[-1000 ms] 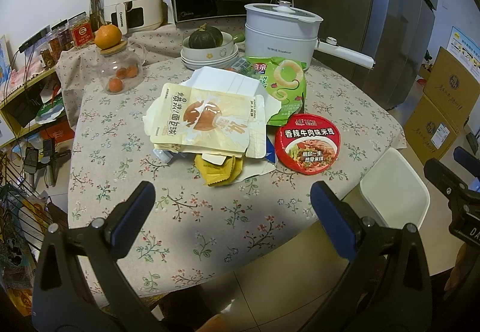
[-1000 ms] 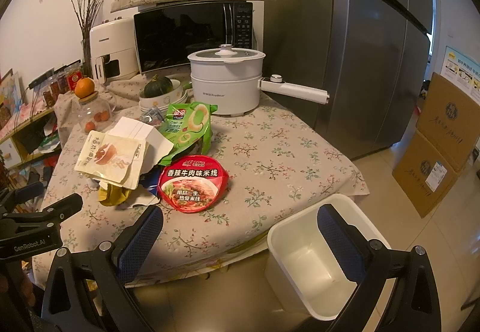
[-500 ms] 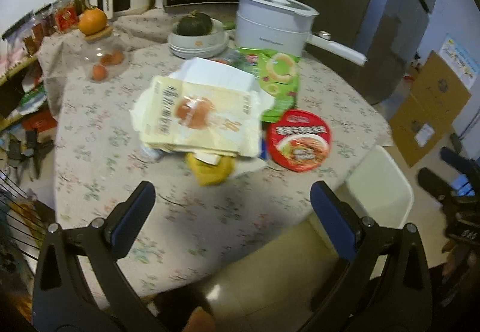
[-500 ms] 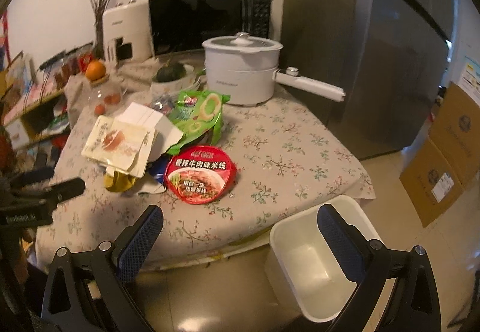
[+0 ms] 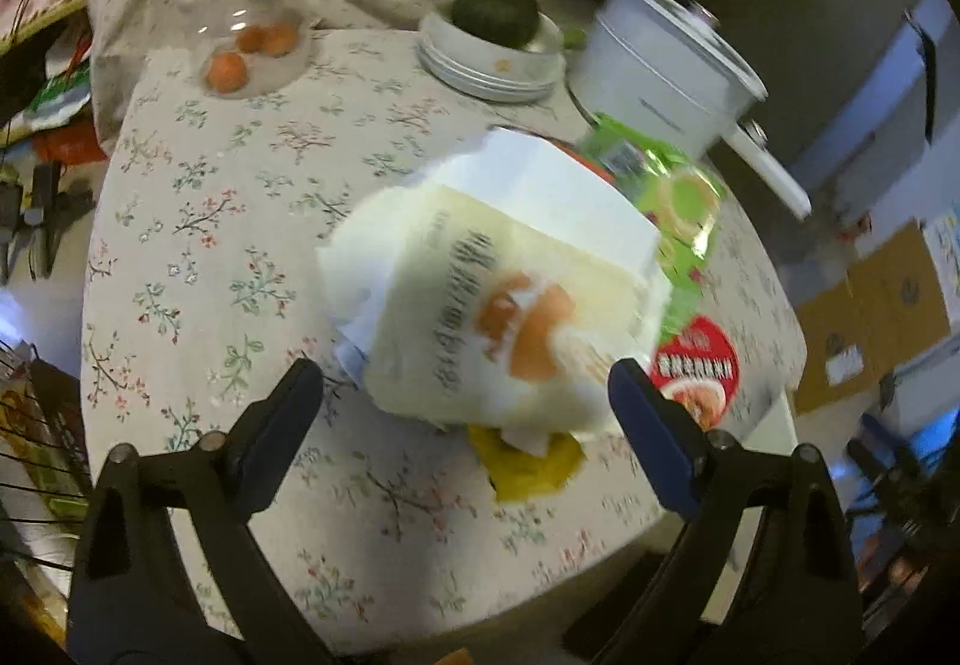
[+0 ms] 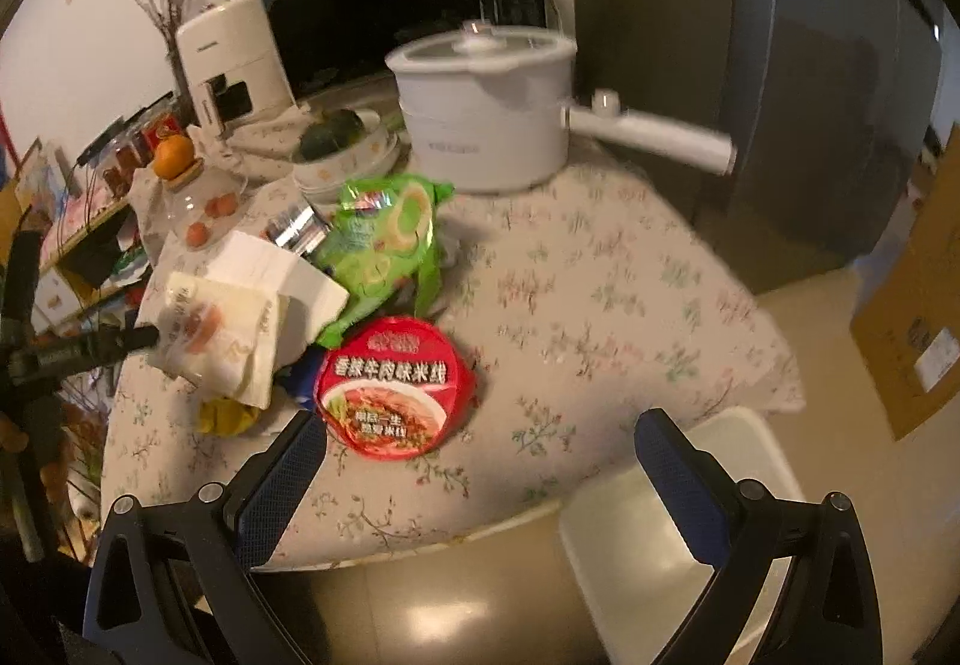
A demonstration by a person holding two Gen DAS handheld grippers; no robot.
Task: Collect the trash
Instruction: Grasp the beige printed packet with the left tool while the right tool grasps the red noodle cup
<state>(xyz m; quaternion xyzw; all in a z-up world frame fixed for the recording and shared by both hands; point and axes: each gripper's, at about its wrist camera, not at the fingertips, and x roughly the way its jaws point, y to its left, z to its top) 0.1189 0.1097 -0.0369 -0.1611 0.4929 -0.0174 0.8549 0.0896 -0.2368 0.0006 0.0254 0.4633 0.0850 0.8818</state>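
Cream packet (image 5: 510, 317) blurred (print unreadable); yellow wrapper (image 5: 528, 464) half-covered.

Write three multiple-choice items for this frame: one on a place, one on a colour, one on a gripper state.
1. Where is the white bin?
A. on the floor by the table edge
B. on the table
C. on the microwave

2. What colour is the noodle bowl lid?
A. blue
B. red
C. white

3. The left gripper is
A. shut on a wrapper
B. open, holding nothing
C. out of view

Key: A, it stands below the tablecloth; B, red foil shows; B, its jaws stand wide apart.
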